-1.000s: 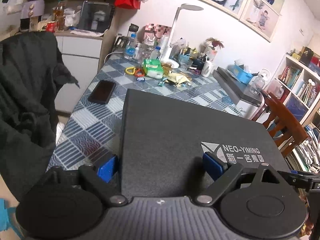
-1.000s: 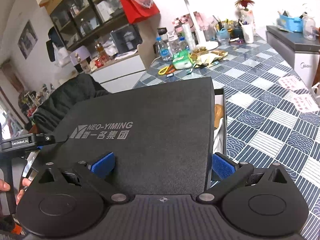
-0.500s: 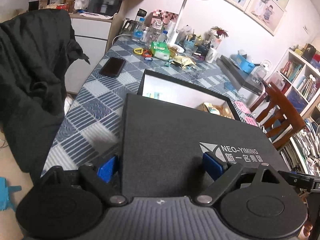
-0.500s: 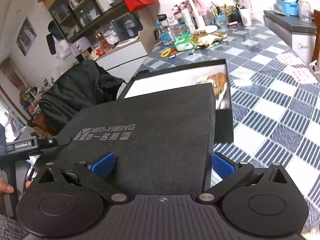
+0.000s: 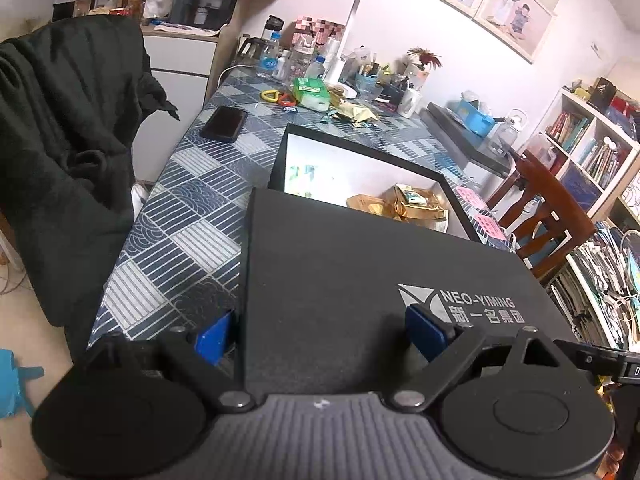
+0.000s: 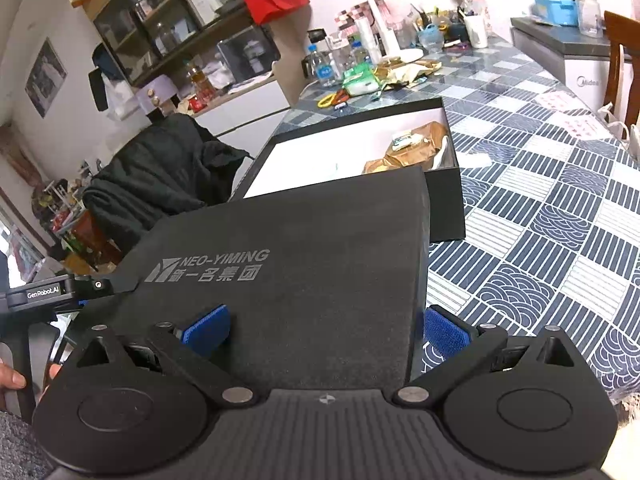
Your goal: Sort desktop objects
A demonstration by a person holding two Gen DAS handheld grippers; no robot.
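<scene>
A large black box lid (image 5: 360,288) printed NEO-YIMING is held between both grippers, above the near end of the table; it also fills the right wrist view (image 6: 280,272). My left gripper (image 5: 320,336) is shut on the lid's left edge. My right gripper (image 6: 324,328) is shut on its right edge. Beyond the lid stands the open black box (image 5: 280,152) with a white inside, also in the right wrist view (image 6: 448,208). Gold packets (image 5: 416,204) lie in its far right corner (image 6: 416,152).
A black phone (image 5: 223,124) lies on the blue patterned table (image 5: 180,216). Bottles, a green pack (image 5: 310,94), a lamp and clutter crowd the far end. A dark coat (image 5: 68,152) hangs on a chair at left. A wooden chair (image 5: 548,208) and shelves stand right.
Both grippers have pulled the lid back toward me and off the box. The open box and the gold packets inside have come into view.
</scene>
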